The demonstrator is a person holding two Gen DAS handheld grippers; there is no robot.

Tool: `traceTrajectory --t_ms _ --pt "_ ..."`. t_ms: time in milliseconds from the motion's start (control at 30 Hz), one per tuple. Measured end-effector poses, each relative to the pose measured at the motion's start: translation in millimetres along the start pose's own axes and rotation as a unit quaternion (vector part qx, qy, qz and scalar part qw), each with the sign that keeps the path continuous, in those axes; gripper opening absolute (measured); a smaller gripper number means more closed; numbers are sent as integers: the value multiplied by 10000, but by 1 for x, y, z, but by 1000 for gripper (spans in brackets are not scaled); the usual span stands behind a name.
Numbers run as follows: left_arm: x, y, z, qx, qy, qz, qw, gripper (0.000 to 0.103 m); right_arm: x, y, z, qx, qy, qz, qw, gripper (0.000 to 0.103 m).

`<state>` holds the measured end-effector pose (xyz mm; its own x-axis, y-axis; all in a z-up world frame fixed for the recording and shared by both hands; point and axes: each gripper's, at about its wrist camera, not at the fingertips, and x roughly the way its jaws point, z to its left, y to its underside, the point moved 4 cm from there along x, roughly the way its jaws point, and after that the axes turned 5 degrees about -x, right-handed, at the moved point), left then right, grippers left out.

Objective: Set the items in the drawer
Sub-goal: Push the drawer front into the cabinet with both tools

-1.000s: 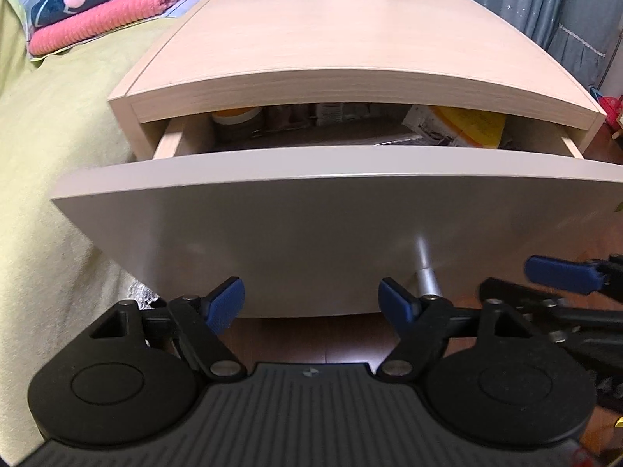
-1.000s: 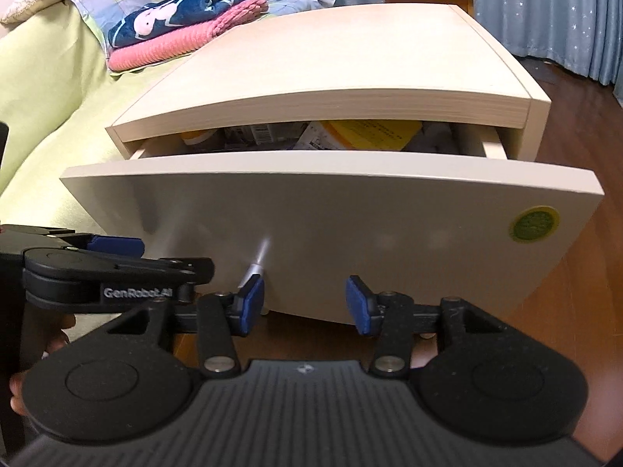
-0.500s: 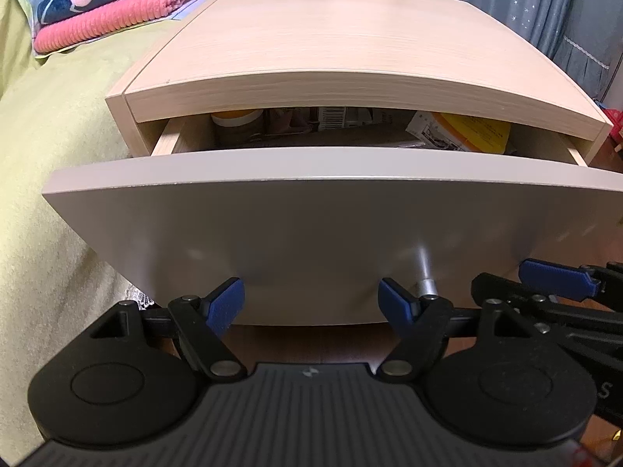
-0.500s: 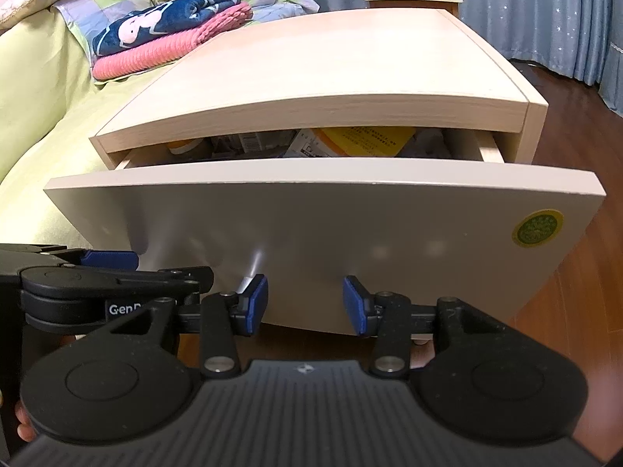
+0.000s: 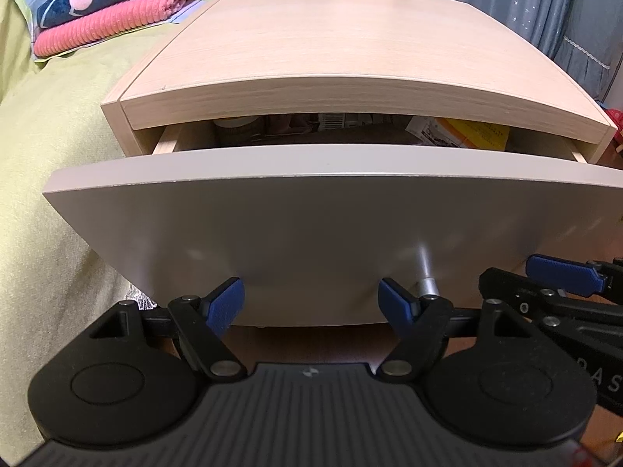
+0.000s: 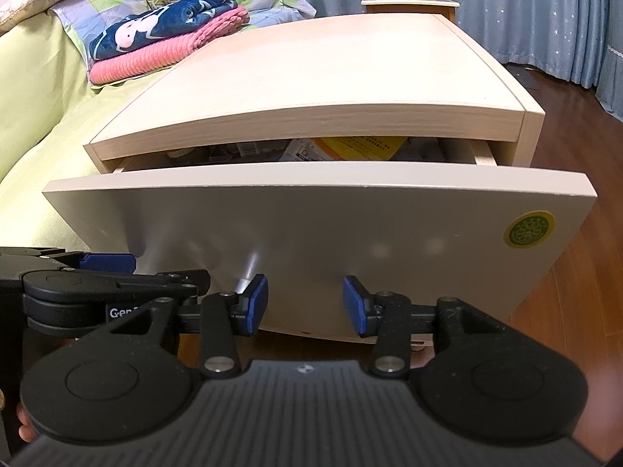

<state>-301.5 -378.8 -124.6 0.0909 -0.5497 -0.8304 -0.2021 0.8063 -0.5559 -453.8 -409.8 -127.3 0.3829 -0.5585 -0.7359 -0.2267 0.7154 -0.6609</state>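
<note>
Bed: yellow-green cover (image 5: 46,202), left of the nightstand (image 5: 350,46).
Drawer (image 5: 311,225): partly pulled out, papers inside.
Left claw (image 5: 311,305): spread, empty, before the drawer front.
Right claw (image 6: 305,303): spread, empty, alongside.

Look left of the right gripper's jaws and you'll find white letters "Gen" on the black body of your left gripper (image 6: 113,295); the rest of the word is cut off. To the right of the left gripper's jaws, your right gripper (image 5: 564,311) carries the letters "AS" at the frame edge. The round green-and-yellow sticker (image 6: 529,229) on the drawer front (image 6: 311,241), above and right of the jaws, is too small to read, as is the print on the yellow packet (image 6: 358,148) and the barcode label (image 5: 333,120) inside.
</note>
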Motion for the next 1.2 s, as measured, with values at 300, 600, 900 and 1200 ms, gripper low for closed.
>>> traceTrajectory --t_ms 300,600,900,1200 --pt "1 -1 1 -34 -3 9 10000 76 1 -1 1 15 8 -3 10000 39" --pt "3 -2 1 -72 -12 12 10000 76 2 -1 1 29 18 -9 10000 39" --pt "5 -2 0 -94 -22 9 10000 76 3 -2 1 52 35 -18 10000 39" --pt "8 -3 -1 -99 -33 -9 9999 76 5 -3 0 70 54 -38 10000 39"
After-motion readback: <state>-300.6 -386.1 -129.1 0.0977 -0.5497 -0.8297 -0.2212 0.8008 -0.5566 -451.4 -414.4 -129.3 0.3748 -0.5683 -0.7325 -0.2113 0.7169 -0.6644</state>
